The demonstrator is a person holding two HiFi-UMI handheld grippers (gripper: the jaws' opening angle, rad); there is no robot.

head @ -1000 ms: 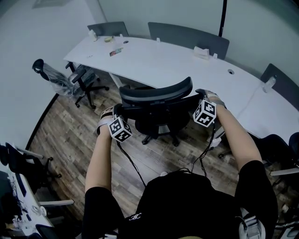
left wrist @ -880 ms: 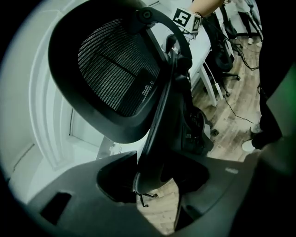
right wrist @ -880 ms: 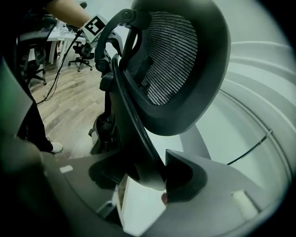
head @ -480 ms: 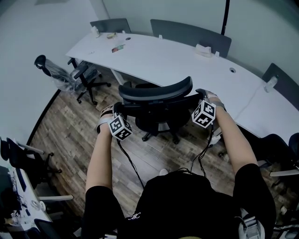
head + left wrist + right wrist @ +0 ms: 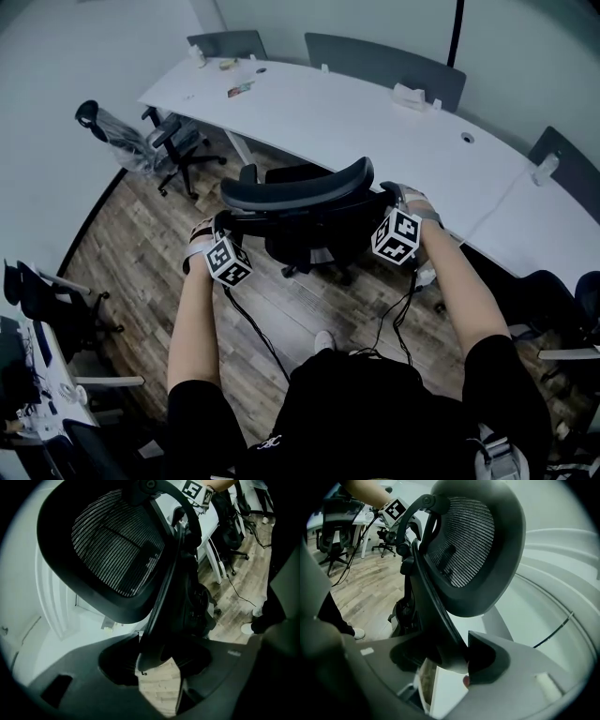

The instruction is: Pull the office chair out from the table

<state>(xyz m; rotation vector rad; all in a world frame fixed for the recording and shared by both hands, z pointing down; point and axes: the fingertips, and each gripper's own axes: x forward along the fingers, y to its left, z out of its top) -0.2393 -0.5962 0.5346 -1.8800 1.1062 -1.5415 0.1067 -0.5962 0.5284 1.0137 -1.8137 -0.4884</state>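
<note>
The black mesh-backed office chair point(image 5: 305, 206) stands on the wood floor just in front of the curved white table point(image 5: 375, 122), its back toward me. My left gripper point(image 5: 223, 227) grips the left edge of the backrest frame. My right gripper point(image 5: 386, 201) grips the right edge. In the left gripper view the dark frame bar point(image 5: 161, 620) runs down between the jaws of the left gripper point(image 5: 154, 660), and both pads press on it. In the right gripper view the curved frame edge point(image 5: 440, 620) sits clamped in the right gripper point(image 5: 457, 660). The mesh headrest point(image 5: 464, 541) rises above it.
Another wheeled chair point(image 5: 159, 150) stands at the left by the table's end. Grey chairs point(image 5: 384, 66) line the table's far side, and a dark chair point(image 5: 562, 300) sits at the right. Small items point(image 5: 405, 96) lie on the table. A cluttered desk point(image 5: 28, 394) is at lower left.
The chair has come away from the table toward me and shifted left in the head view. Both grippers have travelled with it, still on the backrest.
</note>
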